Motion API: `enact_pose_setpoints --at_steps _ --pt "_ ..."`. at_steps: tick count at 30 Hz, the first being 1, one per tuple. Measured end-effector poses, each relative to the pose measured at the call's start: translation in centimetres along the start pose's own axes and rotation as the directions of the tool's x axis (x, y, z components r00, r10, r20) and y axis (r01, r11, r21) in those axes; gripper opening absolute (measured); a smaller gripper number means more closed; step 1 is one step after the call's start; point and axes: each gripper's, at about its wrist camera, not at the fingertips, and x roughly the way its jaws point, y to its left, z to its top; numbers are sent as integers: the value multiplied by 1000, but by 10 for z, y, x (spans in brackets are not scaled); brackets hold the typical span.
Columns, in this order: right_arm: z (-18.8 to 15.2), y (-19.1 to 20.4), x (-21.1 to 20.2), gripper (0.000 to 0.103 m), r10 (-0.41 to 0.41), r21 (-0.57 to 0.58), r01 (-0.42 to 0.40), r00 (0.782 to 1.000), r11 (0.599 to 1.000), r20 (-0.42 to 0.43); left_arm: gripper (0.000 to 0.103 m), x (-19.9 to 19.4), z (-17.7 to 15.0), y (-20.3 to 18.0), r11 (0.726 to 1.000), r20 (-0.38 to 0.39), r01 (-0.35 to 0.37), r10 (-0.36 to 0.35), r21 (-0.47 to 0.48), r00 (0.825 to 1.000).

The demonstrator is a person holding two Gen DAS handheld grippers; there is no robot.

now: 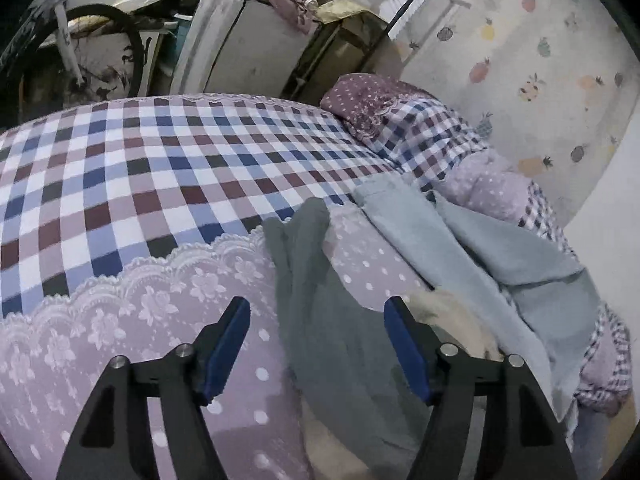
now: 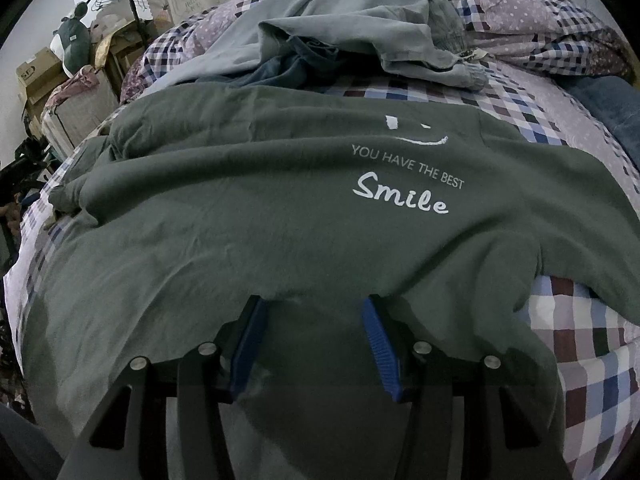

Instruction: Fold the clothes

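A dark green T-shirt [image 2: 240, 216] printed "YOU HAVE THE BEST Smile" lies spread on the checked bed [image 2: 592, 360], with wrinkles at its left side. My right gripper [image 2: 312, 304] is open at the shirt's near edge, and green cloth lies between its blue pads [image 2: 378, 344]. In the left wrist view a narrow end of the green shirt [image 1: 316, 280] runs across the purple dotted cover [image 1: 140, 320]. My left gripper [image 1: 315, 303] hangs open above that cloth, not closed on it.
A crumpled light blue garment [image 2: 352, 12] is heaped at the bed's far side, and also shows as the blue garment [image 1: 480, 248]. Denim [image 2: 612, 108] lies at the right. A beige cloth [image 1: 452, 320] sits by the left gripper. A suitcase [image 1: 240, 48], boxes and a wheel [image 1: 100, 52] stand beyond the bed.
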Motion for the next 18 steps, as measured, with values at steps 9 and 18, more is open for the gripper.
enact_pose_setpoints --at_steps 9,18 --pt "2 2 2 55 -10 -12 11 1000 1000 8 72 57 6 17 999 -161 -27 22 -33 987" --pt "3 2 5 55 -13 -26 14 1000 1000 15 3 15 61 -15 998 63 60 -60 16 996"
